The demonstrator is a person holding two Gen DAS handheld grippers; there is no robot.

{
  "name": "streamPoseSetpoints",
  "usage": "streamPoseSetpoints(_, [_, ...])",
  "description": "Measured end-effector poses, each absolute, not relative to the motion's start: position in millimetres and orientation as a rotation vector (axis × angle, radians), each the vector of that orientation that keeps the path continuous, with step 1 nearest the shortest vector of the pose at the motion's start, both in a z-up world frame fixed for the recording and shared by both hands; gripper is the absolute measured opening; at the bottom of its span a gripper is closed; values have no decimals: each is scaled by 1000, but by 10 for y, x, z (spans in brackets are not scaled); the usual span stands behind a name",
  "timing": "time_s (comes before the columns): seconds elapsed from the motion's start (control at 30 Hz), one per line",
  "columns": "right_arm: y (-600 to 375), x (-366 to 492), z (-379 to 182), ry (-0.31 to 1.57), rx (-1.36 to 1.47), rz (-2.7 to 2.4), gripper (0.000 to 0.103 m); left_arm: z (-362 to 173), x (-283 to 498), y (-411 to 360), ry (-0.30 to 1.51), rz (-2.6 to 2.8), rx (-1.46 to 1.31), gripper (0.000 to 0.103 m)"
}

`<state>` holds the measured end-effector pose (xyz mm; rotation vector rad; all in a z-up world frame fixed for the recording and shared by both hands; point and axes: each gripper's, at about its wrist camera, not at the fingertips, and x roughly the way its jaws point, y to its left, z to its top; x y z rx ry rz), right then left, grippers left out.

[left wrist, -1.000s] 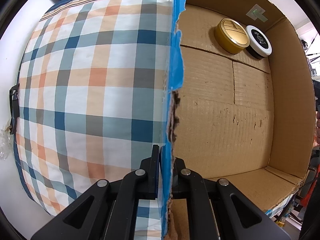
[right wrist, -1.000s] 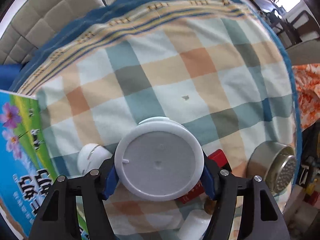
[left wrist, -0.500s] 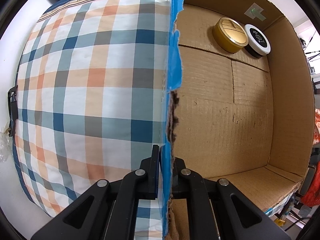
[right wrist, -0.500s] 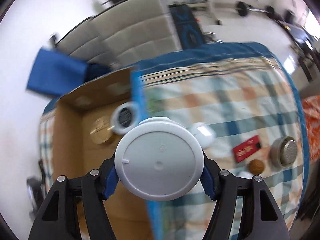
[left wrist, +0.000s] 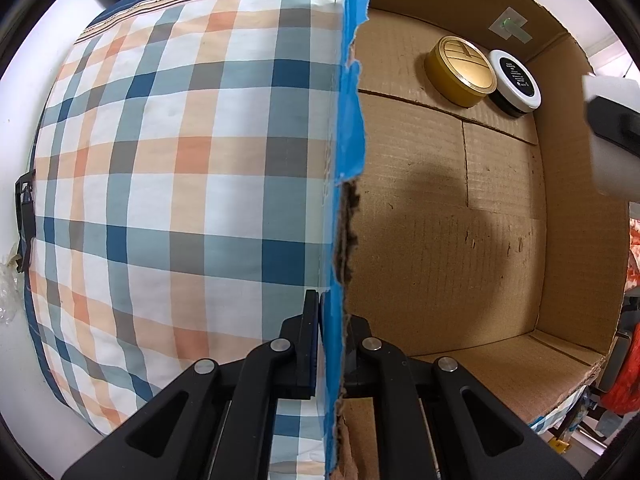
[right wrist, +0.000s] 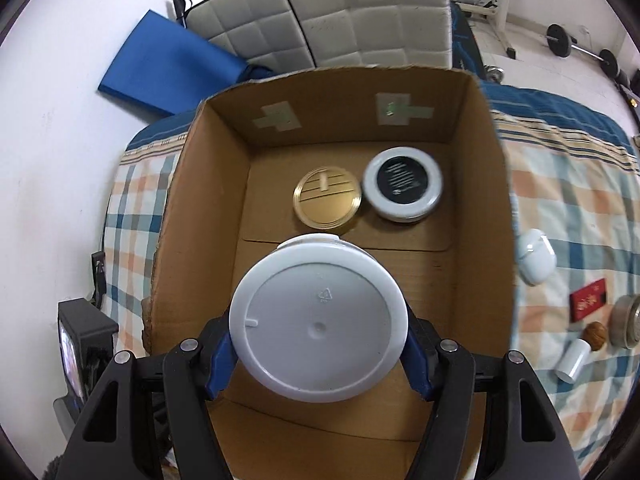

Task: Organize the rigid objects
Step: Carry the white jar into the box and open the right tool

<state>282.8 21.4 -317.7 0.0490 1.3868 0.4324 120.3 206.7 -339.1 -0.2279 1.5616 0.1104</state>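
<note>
Left wrist view: the left gripper (left wrist: 328,340) is clamped on the blue-taped, torn side wall of an open cardboard box (left wrist: 580,208), one finger outside against the plaid bedsheet (left wrist: 180,168), the other inside. On the box floor near the far wall sit a round gold tin (left wrist: 460,72) and, touching it, a round white jar with a black label (left wrist: 514,82), both lid up. A white container (left wrist: 612,136) enters at the right edge, above the box's right wall. Right wrist view: the right gripper (right wrist: 318,356) is closed on that white container (right wrist: 318,320), a round white plastic jar whose flat circular end faces the camera, so its long axis runs along the fingers; blue pads press its two sides. It hangs over the open box (right wrist: 496,184), not touching the floor. Below and beyond it lie the gold tin (right wrist: 327,197) and the black-labelled jar (right wrist: 403,184), side by side against the back wall. On the sheet right of the box rest a white earbud case (right wrist: 535,255), a red packet (right wrist: 588,301), a walnut (right wrist: 595,336), a small white bottle (right wrist: 573,361) and a metal tin (right wrist: 626,322).
</note>
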Motion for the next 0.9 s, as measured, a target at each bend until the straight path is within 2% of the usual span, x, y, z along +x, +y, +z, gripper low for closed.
streamPoseSetpoints(0.63, [664, 3108, -3813, 1531, 127, 451, 71, -3392, 1189, 2089, 1563, 110, -229, 4])
streamPoseSetpoints(0.77, [834, 3138, -3969, 1579, 55, 442, 71, -3394, 1185, 2088, 1563, 112, -230, 4])
streamPoseSetpoints(0.87, [878, 3165, -4058, 1599, 20, 417, 79, -3399, 1182, 2086, 1565, 113, -230, 4])
streamPoseSetpoints(0.9, [880, 3171, -4083, 1610, 10, 402, 87, -3403, 1182, 2084, 1563, 113, -232, 4])
